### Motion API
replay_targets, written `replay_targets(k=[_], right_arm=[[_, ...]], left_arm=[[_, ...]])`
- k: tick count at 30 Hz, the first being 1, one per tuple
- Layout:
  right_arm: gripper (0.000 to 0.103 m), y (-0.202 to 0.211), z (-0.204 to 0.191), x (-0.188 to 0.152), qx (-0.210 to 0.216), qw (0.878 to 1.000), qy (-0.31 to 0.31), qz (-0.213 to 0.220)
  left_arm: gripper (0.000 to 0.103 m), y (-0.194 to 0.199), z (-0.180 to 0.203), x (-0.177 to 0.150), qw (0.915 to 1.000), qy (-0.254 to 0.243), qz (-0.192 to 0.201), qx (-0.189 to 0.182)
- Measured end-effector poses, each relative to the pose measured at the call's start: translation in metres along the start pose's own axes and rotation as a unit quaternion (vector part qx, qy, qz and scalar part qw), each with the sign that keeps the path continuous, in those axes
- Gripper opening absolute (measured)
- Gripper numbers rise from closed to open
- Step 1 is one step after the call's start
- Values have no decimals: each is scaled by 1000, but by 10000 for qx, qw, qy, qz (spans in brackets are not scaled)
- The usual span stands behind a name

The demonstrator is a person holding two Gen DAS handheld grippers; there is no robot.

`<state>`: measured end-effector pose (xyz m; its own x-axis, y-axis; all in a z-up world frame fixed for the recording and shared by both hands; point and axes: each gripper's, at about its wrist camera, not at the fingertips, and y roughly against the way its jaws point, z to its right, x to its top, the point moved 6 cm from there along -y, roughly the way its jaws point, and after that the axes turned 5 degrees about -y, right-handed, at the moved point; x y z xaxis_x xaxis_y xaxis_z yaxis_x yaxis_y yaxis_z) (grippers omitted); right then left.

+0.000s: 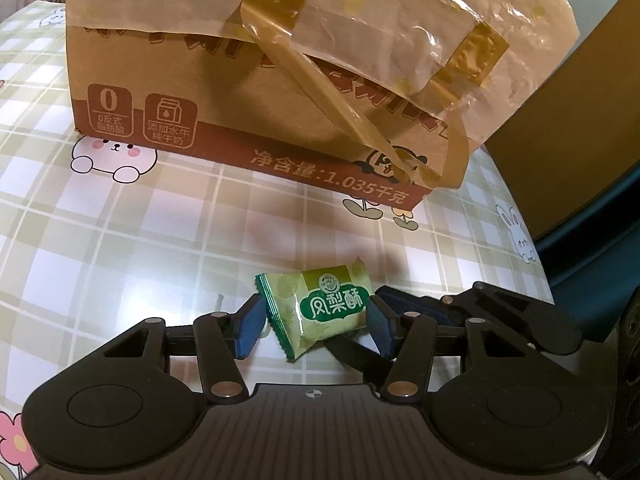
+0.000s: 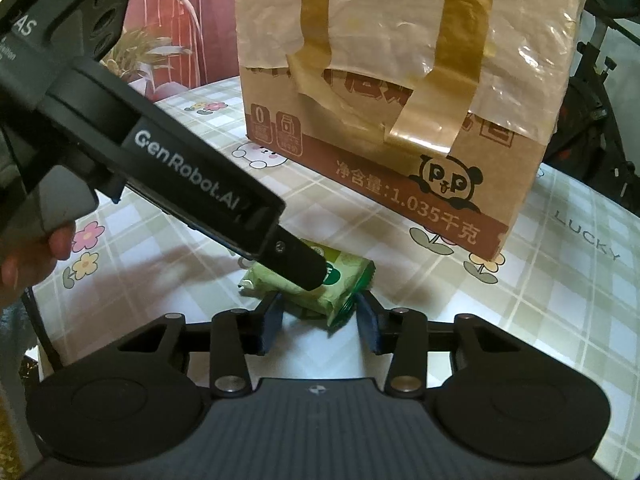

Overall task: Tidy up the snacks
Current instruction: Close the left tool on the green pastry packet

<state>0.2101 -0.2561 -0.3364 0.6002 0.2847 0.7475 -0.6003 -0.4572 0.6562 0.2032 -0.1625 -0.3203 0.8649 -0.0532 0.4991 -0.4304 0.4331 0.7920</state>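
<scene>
A green pineapple-cake snack packet (image 1: 320,310) lies between the blue pads of my left gripper (image 1: 316,326), which are closed against its two ends. In the right wrist view the same packet (image 2: 320,286) sits between the pads of my right gripper (image 2: 320,320), which stand open a little apart from it. The left gripper's black body (image 2: 192,196) crosses that view from the upper left, its tip over the packet. A brown cardboard box (image 1: 240,92) with a taped plastic flap stands just beyond; it also shows in the right wrist view (image 2: 400,120).
The table wears a checked cloth (image 1: 120,232) with bear and flower prints. A dark box and a blue-black object (image 1: 580,200) stand past the table's right edge. A hand (image 2: 36,256) holds the left gripper at the left.
</scene>
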Motion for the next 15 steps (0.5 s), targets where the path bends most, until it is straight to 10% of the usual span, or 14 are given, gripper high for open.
replay_targets(k=[15], right_arm=[[33,-3,-1,3,14,10000,-78,25]], left_arm=[[35,8,2,3,9992,-378,100,65]])
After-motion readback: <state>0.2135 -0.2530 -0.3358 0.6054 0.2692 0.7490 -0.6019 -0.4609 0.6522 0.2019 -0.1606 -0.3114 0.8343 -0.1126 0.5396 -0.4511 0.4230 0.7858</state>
